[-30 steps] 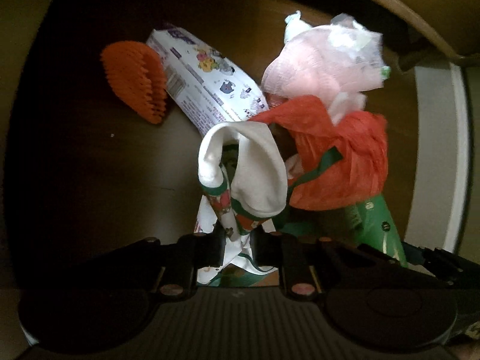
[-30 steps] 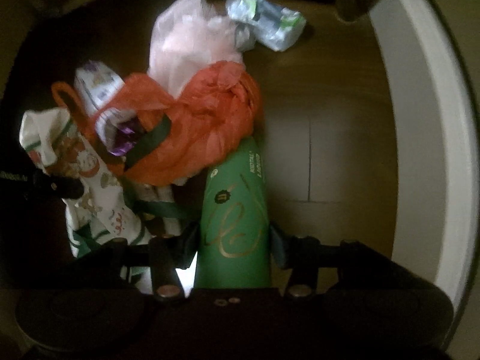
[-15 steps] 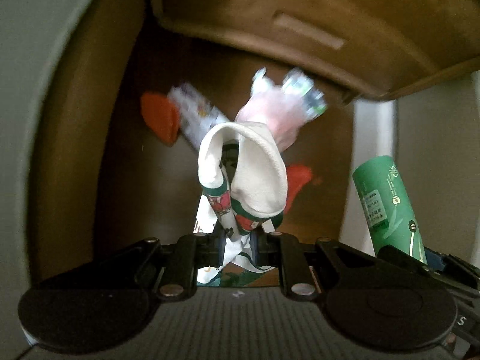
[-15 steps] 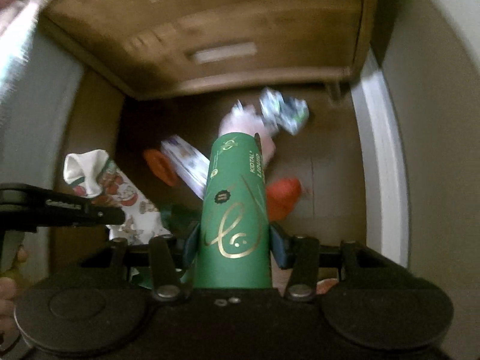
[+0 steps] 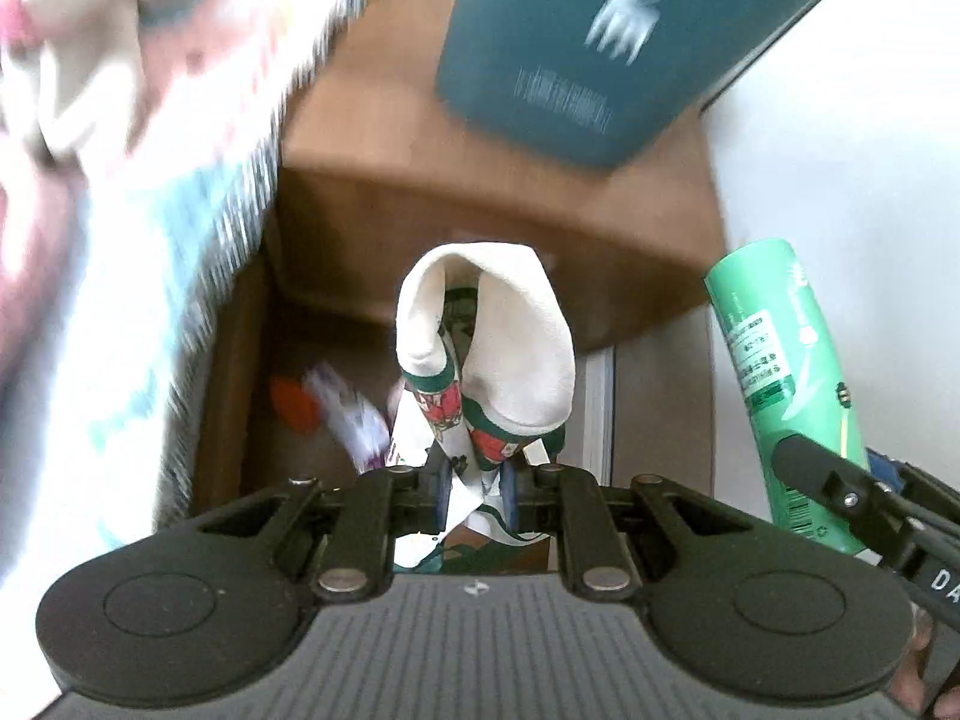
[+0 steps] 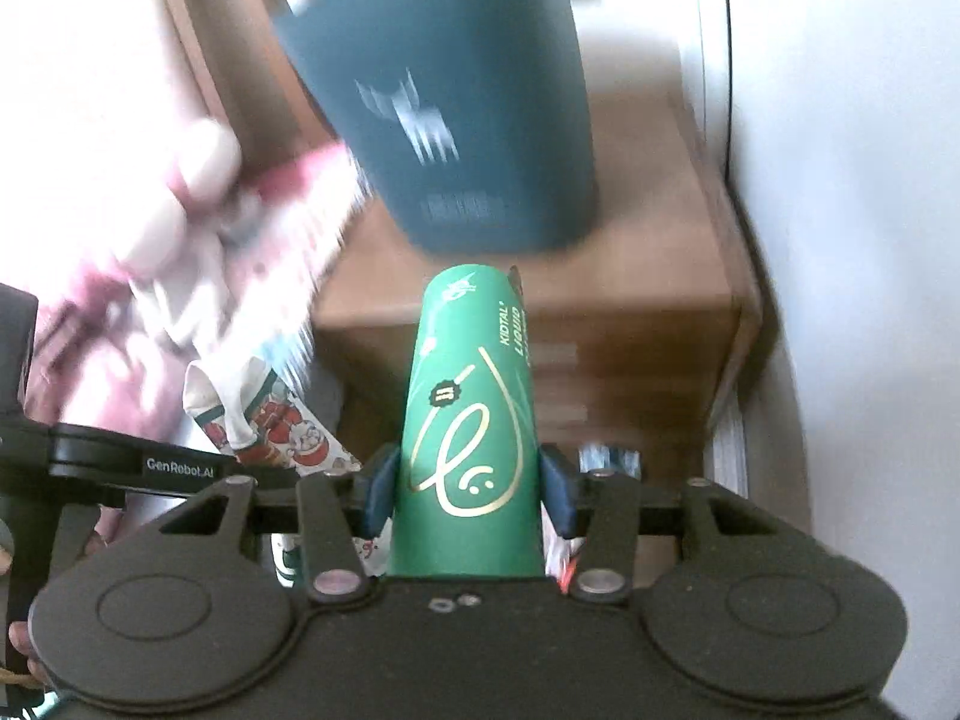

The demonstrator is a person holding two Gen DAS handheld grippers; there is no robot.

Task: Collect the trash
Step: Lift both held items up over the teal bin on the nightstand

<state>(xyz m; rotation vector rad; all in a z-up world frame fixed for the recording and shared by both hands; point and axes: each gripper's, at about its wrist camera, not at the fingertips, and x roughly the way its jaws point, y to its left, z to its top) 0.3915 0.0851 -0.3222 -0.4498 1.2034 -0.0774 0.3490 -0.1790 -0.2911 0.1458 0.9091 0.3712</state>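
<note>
My left gripper (image 5: 474, 483) is shut on a white paper wrapper with red and green Christmas prints (image 5: 486, 354), which folds over above the jaws. The same wrapper (image 6: 264, 414) shows at the left of the right wrist view. A green tube with gold lettering (image 6: 468, 420) stands upright between the blue pads of my right gripper (image 6: 468, 489), which is shut on it. That green tube (image 5: 780, 372) appears at the right of the left wrist view. A dark teal bin (image 6: 444, 114) stands on a wooden cabinet (image 6: 630, 282) ahead. Far below on the floor lie an orange piece (image 5: 294, 402) and a printed packet (image 5: 348, 414).
A pink and white patterned bedcover (image 5: 120, 138) fills the left side, blurred. A white wall (image 5: 840, 120) is on the right, with a white door frame (image 5: 600, 408) beside the cabinet. A hand (image 6: 18, 636) grips the left tool's handle.
Both grippers have risen high off the floor with their loads. The trash pile has shrunk far below, and the cabinet top with the teal bin has come into view.
</note>
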